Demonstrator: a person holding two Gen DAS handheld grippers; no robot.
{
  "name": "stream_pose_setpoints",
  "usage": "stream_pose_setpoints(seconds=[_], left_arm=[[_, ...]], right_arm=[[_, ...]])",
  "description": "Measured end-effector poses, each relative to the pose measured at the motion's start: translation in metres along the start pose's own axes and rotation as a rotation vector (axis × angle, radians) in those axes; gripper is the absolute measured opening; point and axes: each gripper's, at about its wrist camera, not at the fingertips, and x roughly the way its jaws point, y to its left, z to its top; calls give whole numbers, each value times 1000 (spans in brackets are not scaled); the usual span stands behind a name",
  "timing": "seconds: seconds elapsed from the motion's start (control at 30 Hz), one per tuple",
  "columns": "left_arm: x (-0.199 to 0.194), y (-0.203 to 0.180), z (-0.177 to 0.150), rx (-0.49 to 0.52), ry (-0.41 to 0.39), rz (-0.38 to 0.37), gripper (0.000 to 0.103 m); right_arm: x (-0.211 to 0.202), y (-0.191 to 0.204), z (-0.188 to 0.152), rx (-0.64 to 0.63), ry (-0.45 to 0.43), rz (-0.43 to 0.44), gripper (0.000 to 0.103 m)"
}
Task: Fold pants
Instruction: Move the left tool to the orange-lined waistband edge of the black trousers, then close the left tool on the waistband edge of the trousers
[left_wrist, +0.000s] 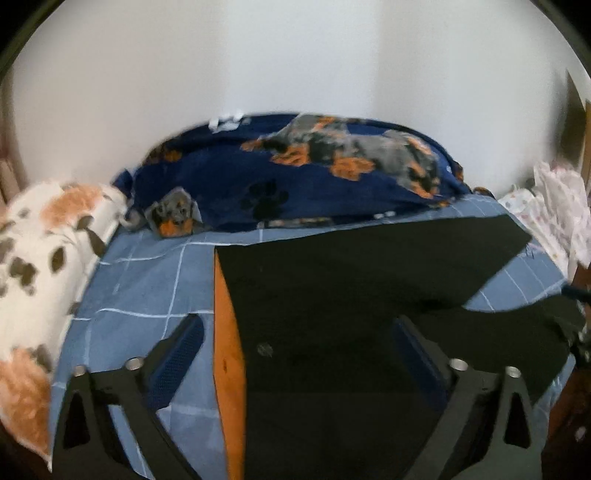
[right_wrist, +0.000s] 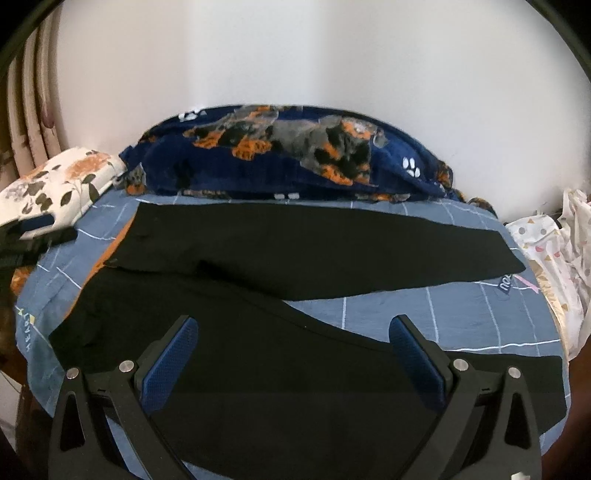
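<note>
Black pants (right_wrist: 295, 243) lie flat on a blue checked bedsheet (right_wrist: 424, 314). The waist is at the left and the two legs spread apart toward the right. An orange lining strip (left_wrist: 227, 350) shows along the waist edge. My left gripper (left_wrist: 295, 341) hovers open over the waist end, with the orange edge and black cloth (left_wrist: 332, 295) below the gap and neither pad pressing on them. My right gripper (right_wrist: 293, 334) is open above the near leg (right_wrist: 332, 387), with only cloth beneath it. The left gripper's tip (right_wrist: 37, 234) shows at the left edge of the right wrist view.
A navy blanket with a dog print (left_wrist: 295, 173) is bunched along the back of the bed against a white wall. A floral pillow (left_wrist: 40, 243) lies at the left and pale patterned cloth (right_wrist: 550, 251) at the right. Curtains (right_wrist: 29, 122) hang at the far left.
</note>
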Motion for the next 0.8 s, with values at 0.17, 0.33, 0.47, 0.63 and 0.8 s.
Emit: stream_pose_setpoints(seconds=[0.17,0.33,0.47,0.63,0.8], left_arm=[[79,71,27,-115,104,-28,53],[147,95,41,-101,207,-43,32],[179,107,52,-69,232,-34,36],[206,114,54,-62,269,-116,46],[218,115,63,-92,290,-128,45]], right_arm=[[25,0,-2,-10,42,-2,102],[47,-3,-2,-17,84,-2,102],[61,-8,-4,-15,117,-10,102],[73,-12,-4,-5,142,-14,102],[79,-14,-4,11,157,-12,102]])
